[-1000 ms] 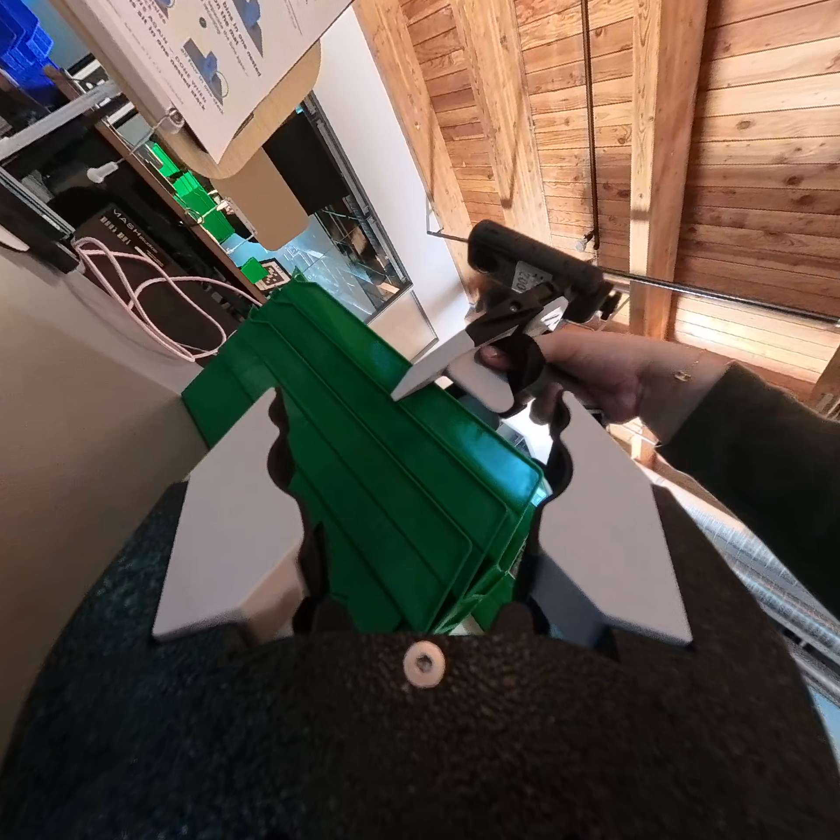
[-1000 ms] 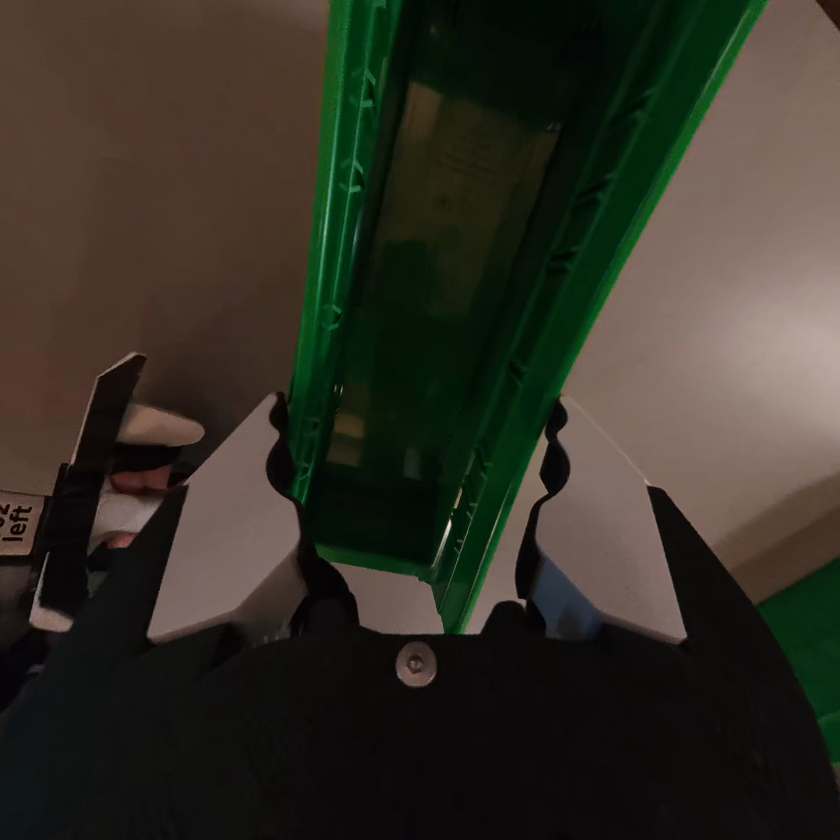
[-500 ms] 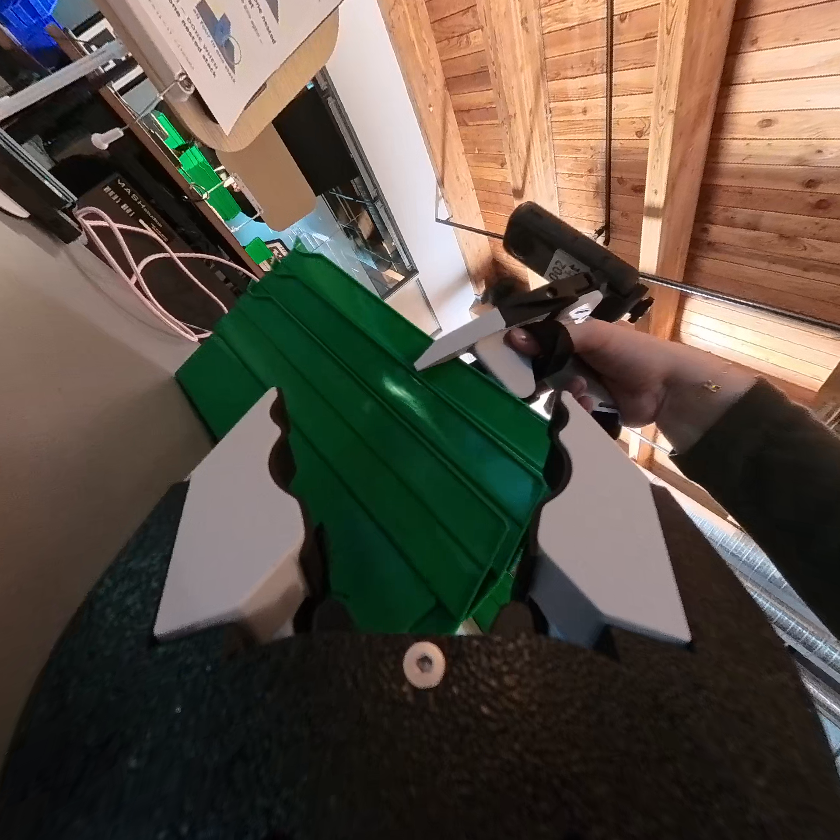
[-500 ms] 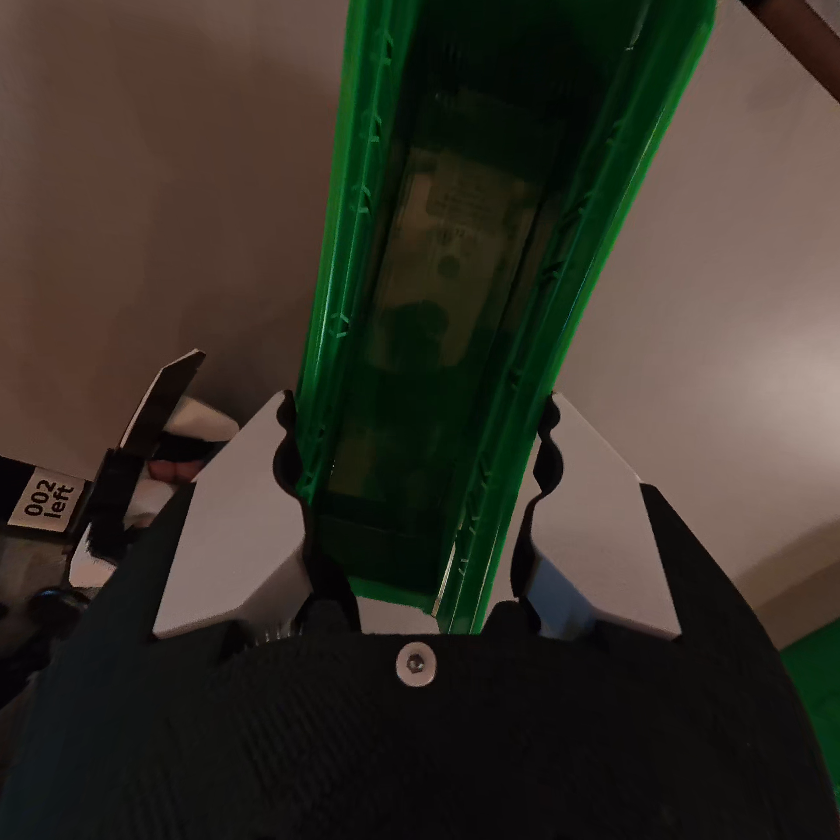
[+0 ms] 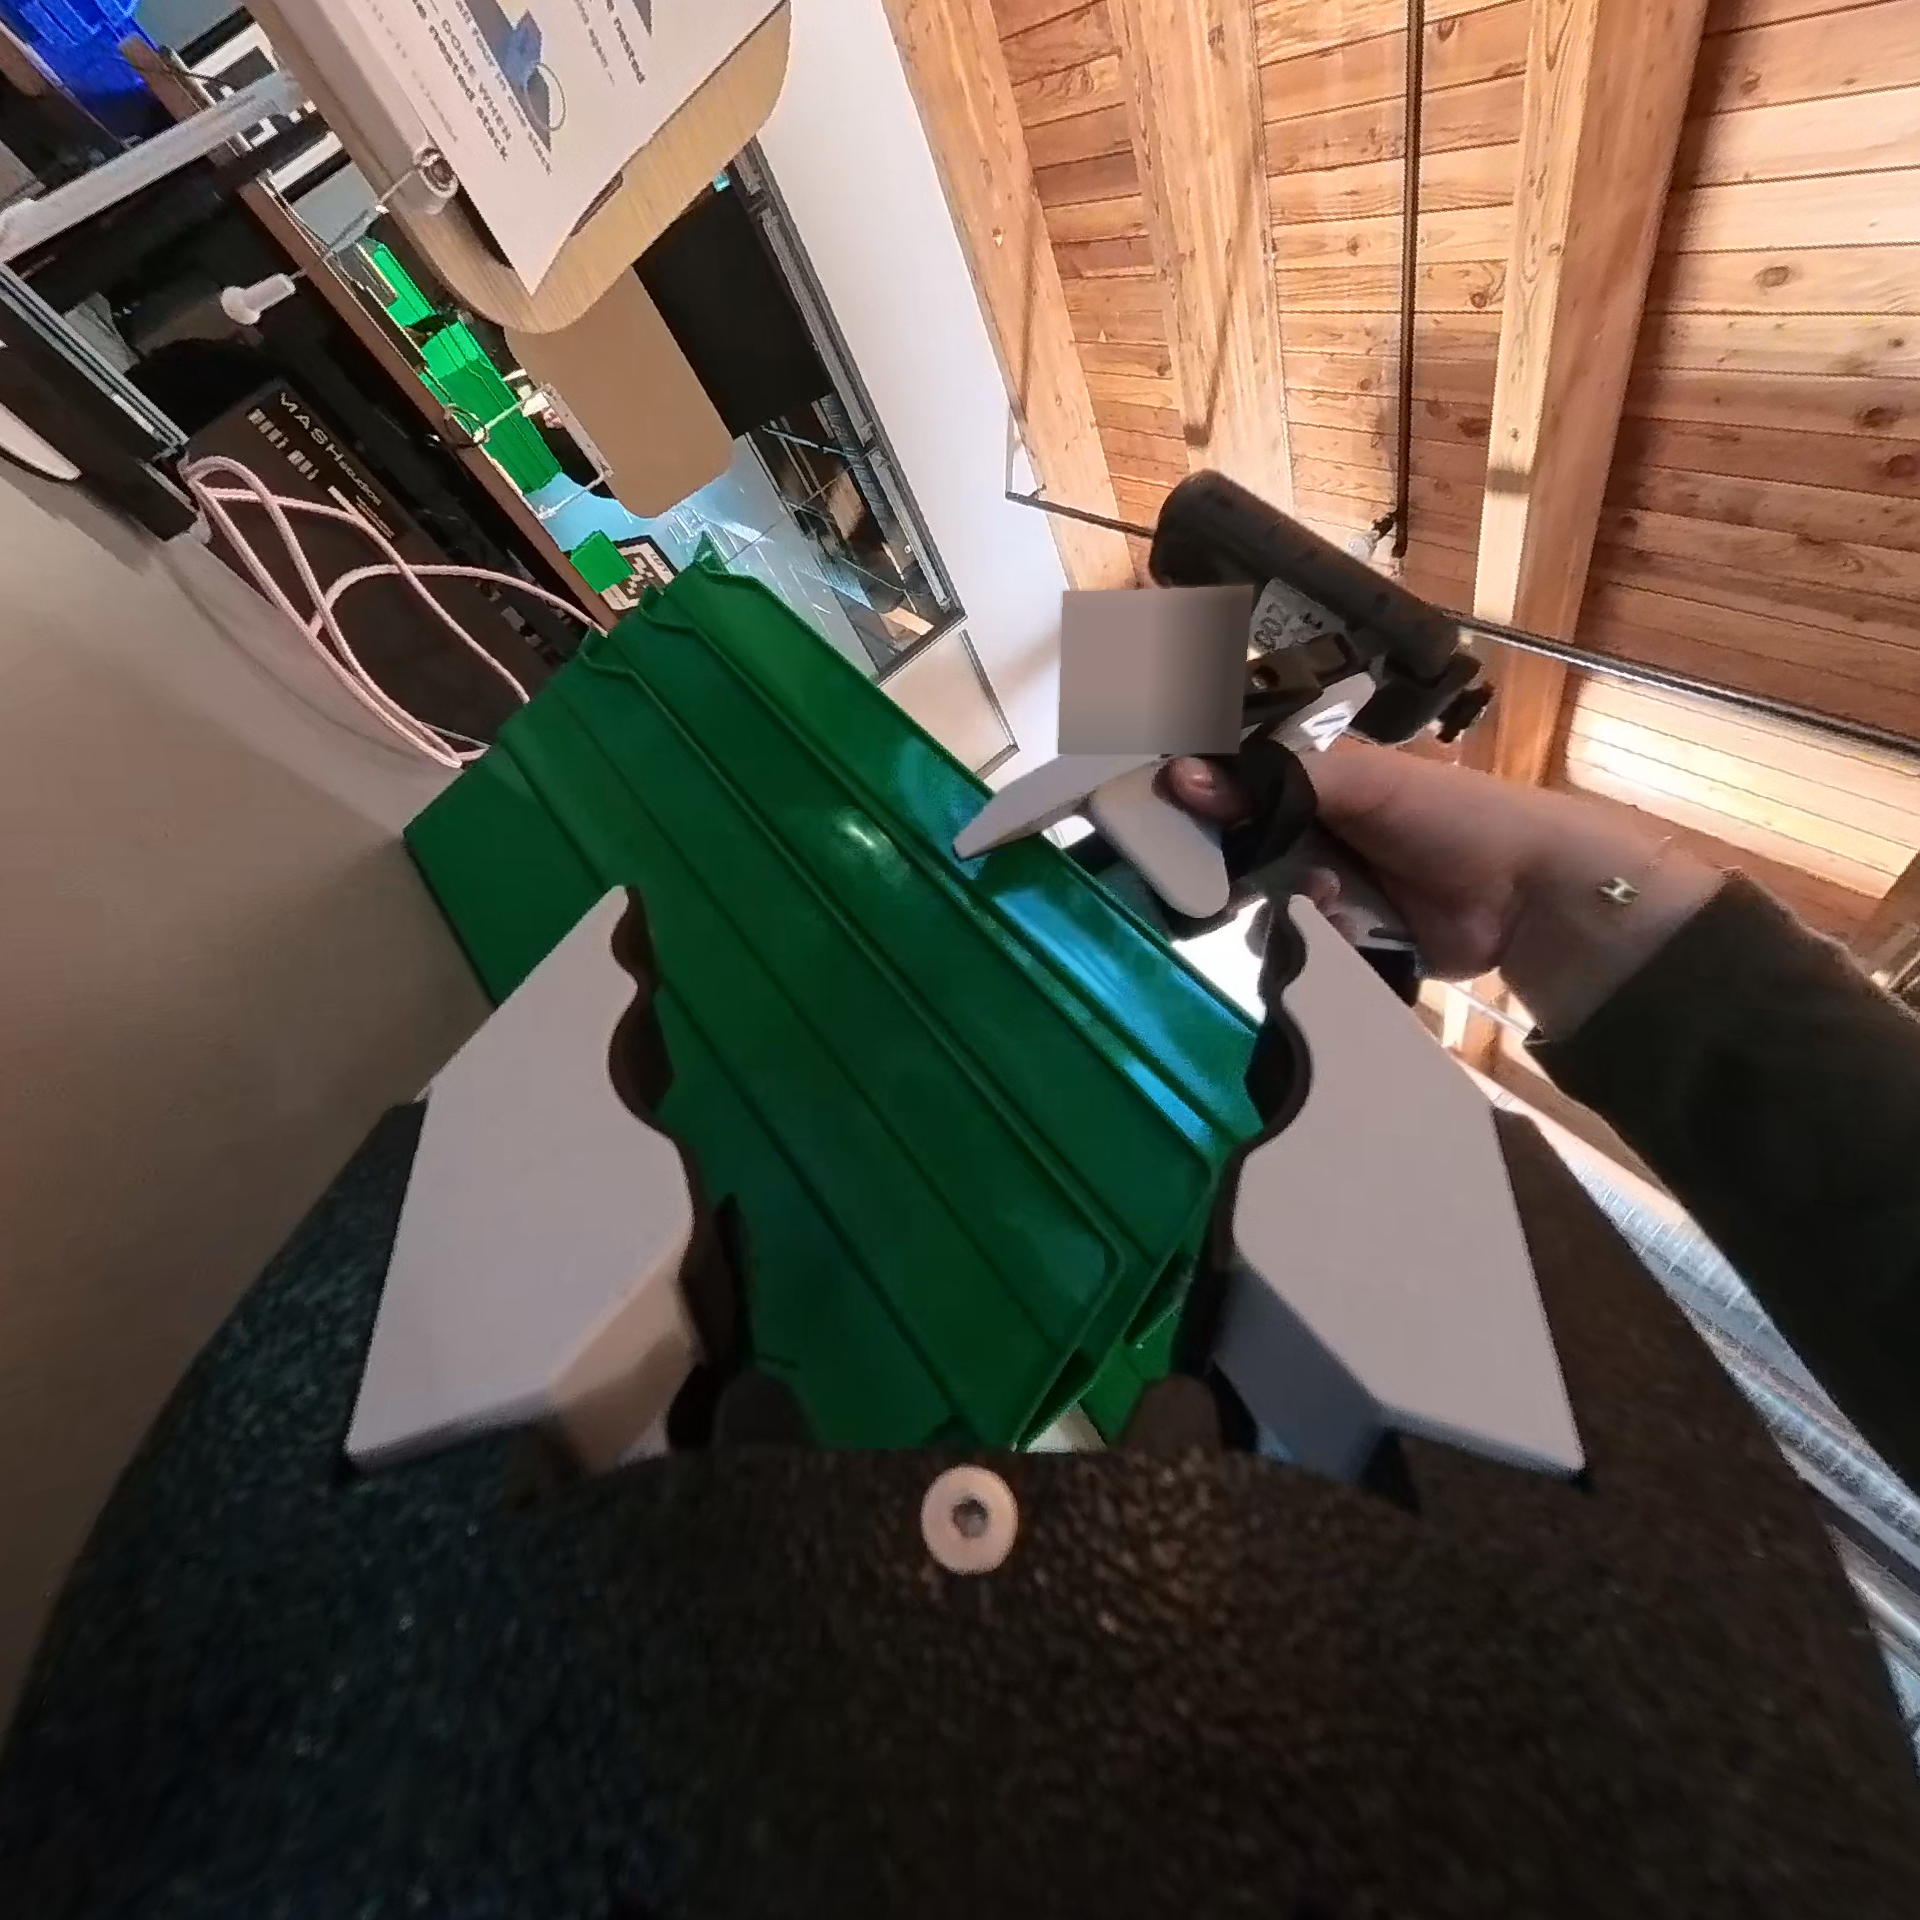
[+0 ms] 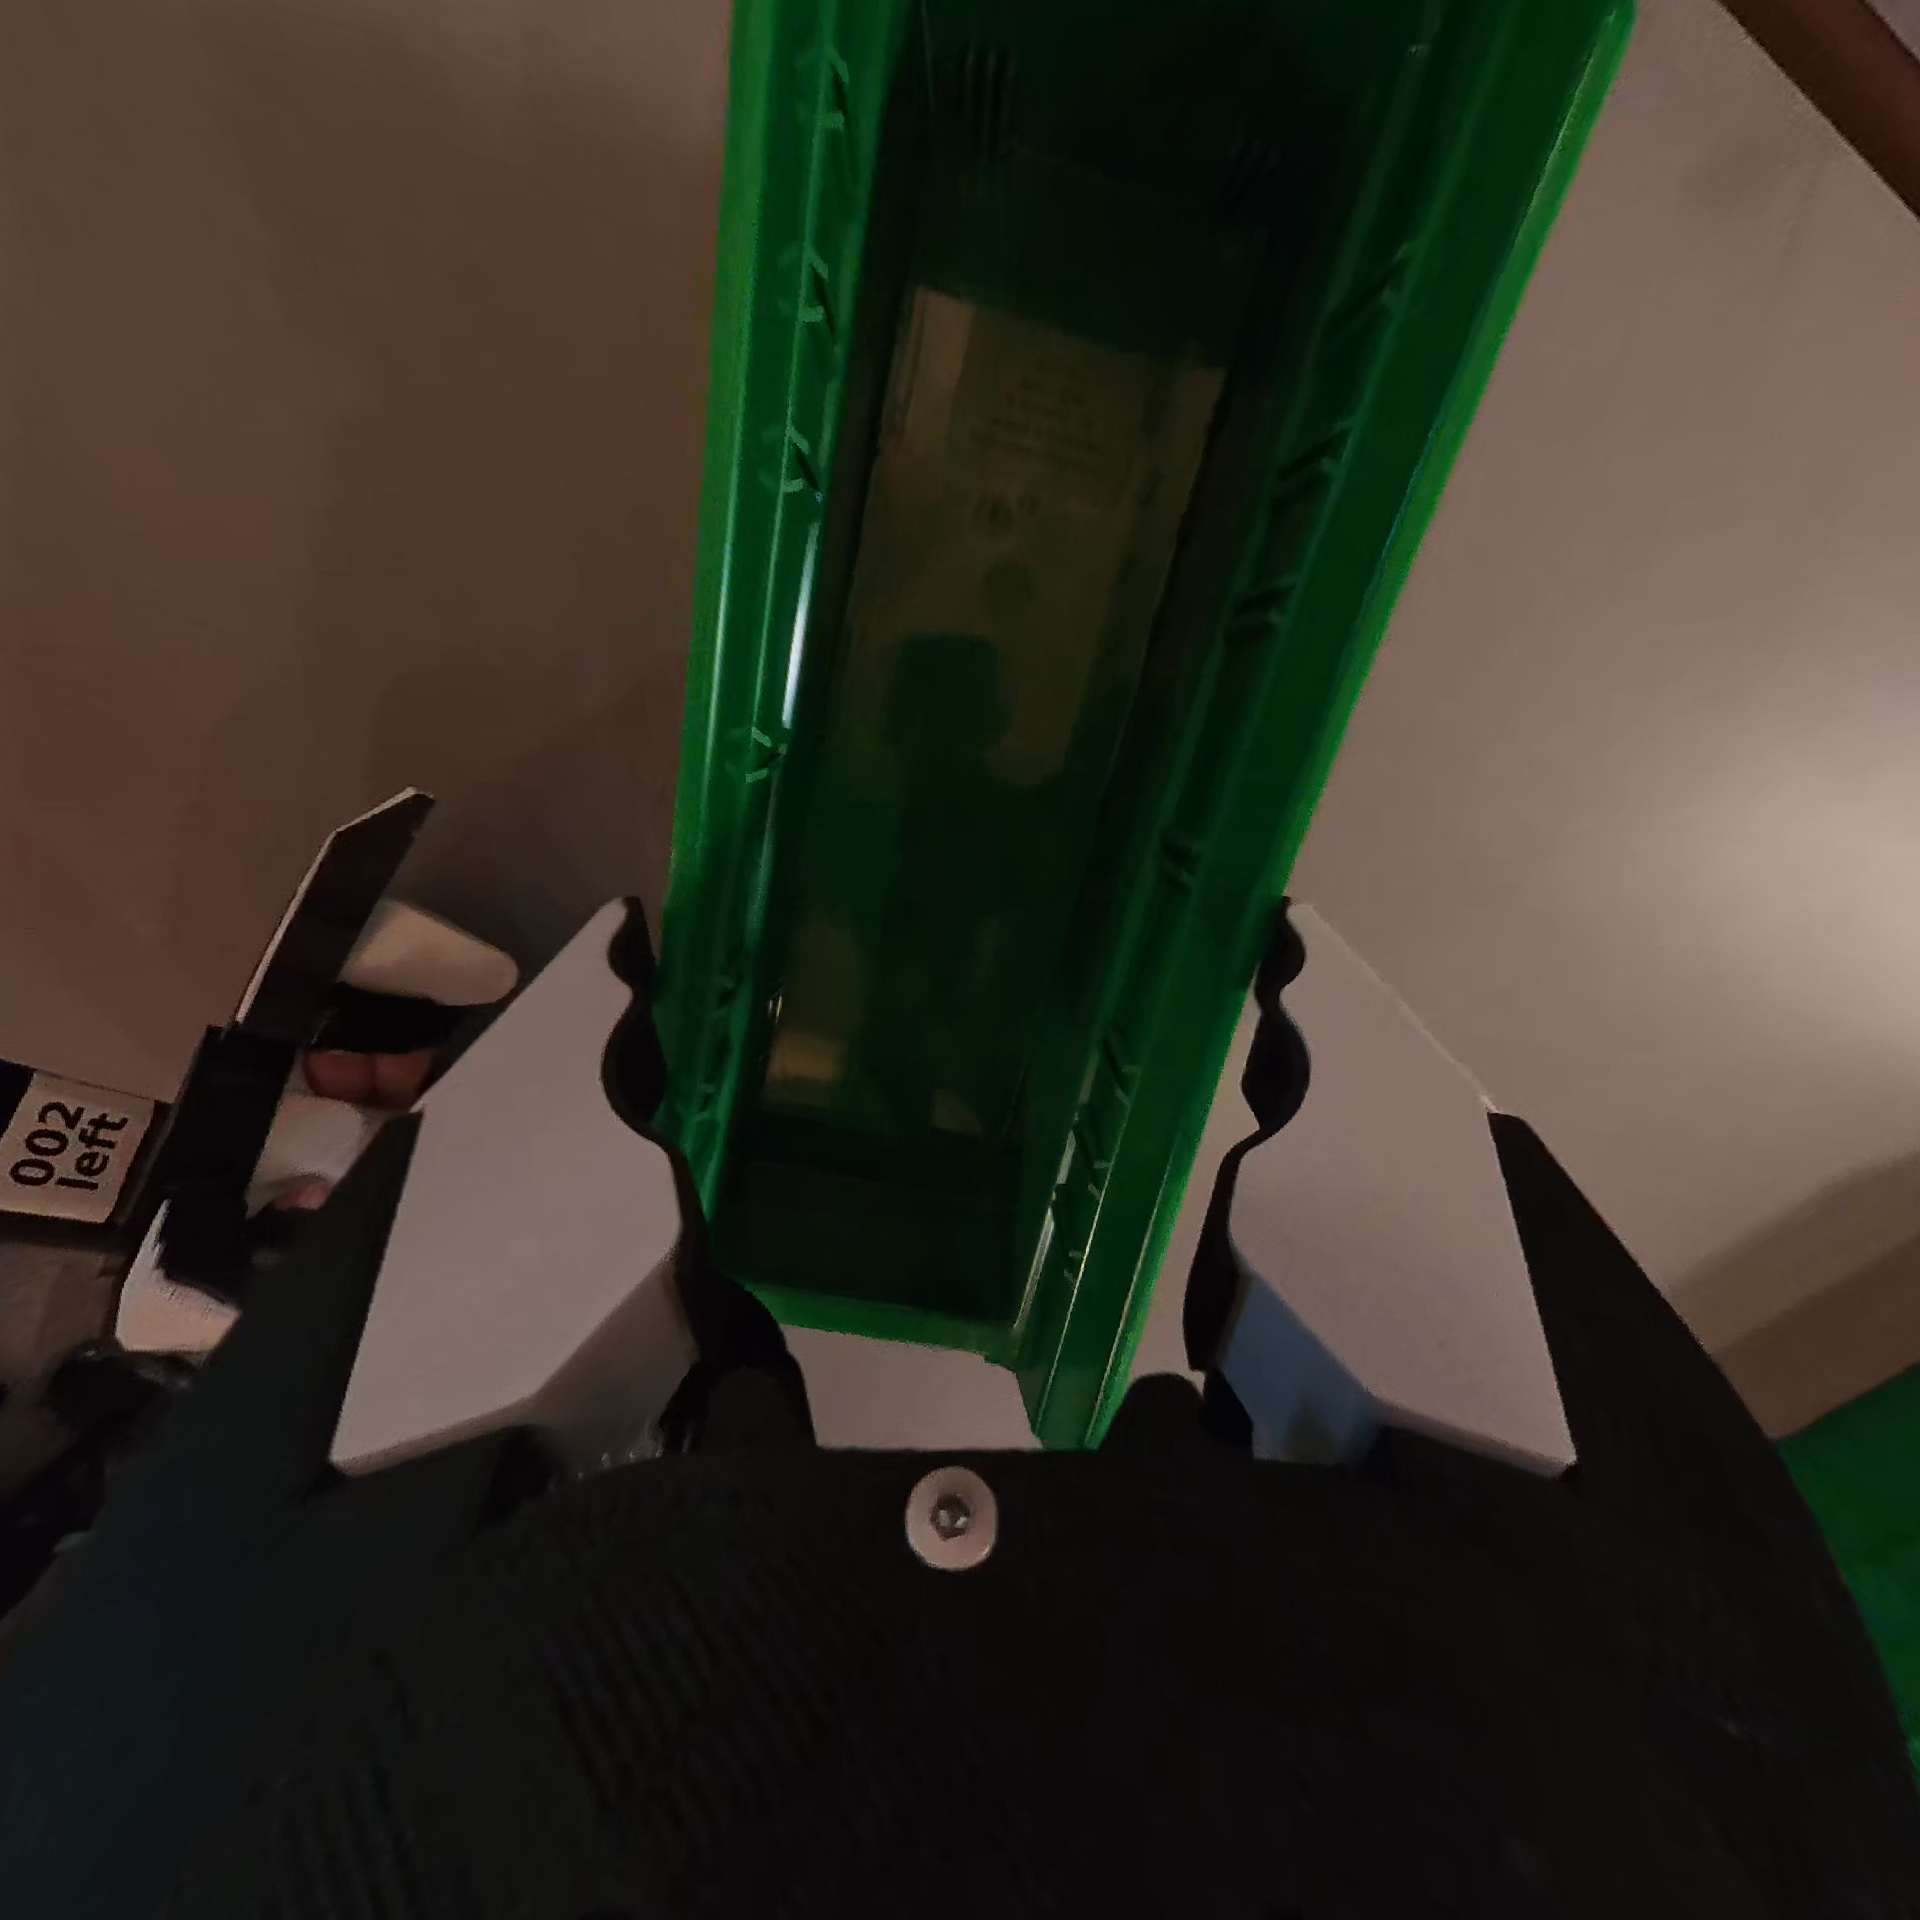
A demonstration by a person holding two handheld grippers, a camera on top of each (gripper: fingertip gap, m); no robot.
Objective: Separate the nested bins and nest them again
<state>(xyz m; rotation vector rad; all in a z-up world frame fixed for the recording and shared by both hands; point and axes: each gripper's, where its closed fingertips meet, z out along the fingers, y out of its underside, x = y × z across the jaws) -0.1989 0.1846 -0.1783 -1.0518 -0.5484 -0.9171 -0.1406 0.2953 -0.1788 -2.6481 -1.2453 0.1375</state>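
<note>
**Two grippers on one stack of green bins**

Two hand-held grippers meet on the green bins point(image 5: 914, 1091), which are raised off the beige table point(image 5: 156, 883) and tilted. In the left wrist view the stack runs from 6 o'clock, between the fingers, up toward 11 o'clock, showing its ribbed outer side and several stepped rims lying one inside the next. The left gripper point(image 5: 961, 997) has its grey fingers point(image 5: 540, 1226) spread to either side of the near end of the stack; the right-hand finger lies against the stacked rims, the left-hand one sits at the bin's side, and whether they press on the plastic I cannot tell.

At 2 o'clock in the same view a hand point(image 5: 1455, 862) in a dark sleeve point(image 5: 1766, 1122) holds the right gripper point(image 5: 1039, 831), whose pale fingertip touches the upper edge of the stack.

From the right wrist view the right gripper point(image 6: 956, 997) looks along a long, narrow green bin point(image 6: 1039, 623) that stretches from 6 o'clock up to 12 o'clock, its inside dark, with a pale label on its floor. The left finger point(image 6: 520, 1195) touches the bin's left rim; the right finger stands just beside the other rim with a slim gap, so the fingers straddle the bin, and a firm hold cannot be judged. At 9 o'clock the left gripper point(image 6: 312, 987) shows, well off to the side.

Behind, at 10 o'clock in the left wrist view, pink cables point(image 5: 343, 582) loop over dark shelving, and wooden planks point(image 5: 1714, 364) fill 1 o'clock.
</note>
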